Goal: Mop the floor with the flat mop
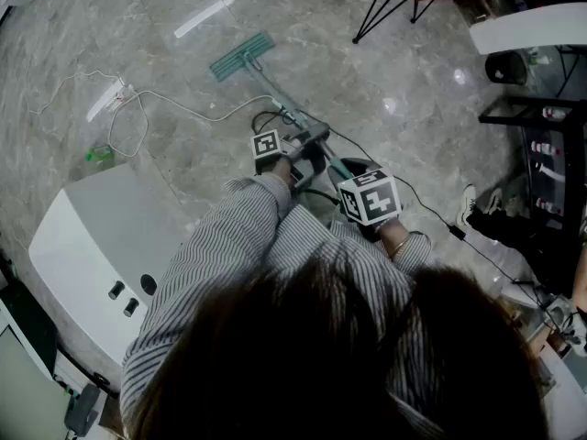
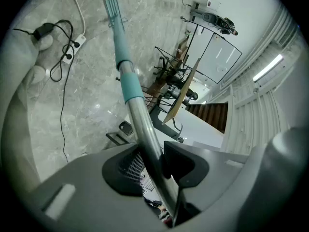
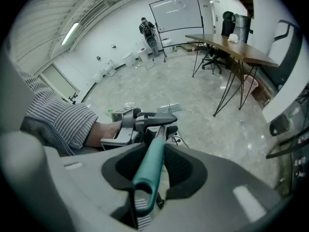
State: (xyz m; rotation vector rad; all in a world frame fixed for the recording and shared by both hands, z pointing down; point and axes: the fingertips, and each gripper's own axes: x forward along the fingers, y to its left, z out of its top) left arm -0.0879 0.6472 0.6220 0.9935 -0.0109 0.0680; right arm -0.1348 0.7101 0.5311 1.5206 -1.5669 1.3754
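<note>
We see bright, even indoor light from ceiling strip lights [image 3: 71, 33], small glare spots on the glossy floor [image 1: 394, 108], strong fisheye warp w/ dark corners in both gripper views, and a soft, unfocused near foreground.

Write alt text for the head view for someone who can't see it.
Seen from above, a person in a striped shirt grips a flat mop's handle with the left tool and right tool; its teal mop head rests on the grey marble floor ahead.
</note>
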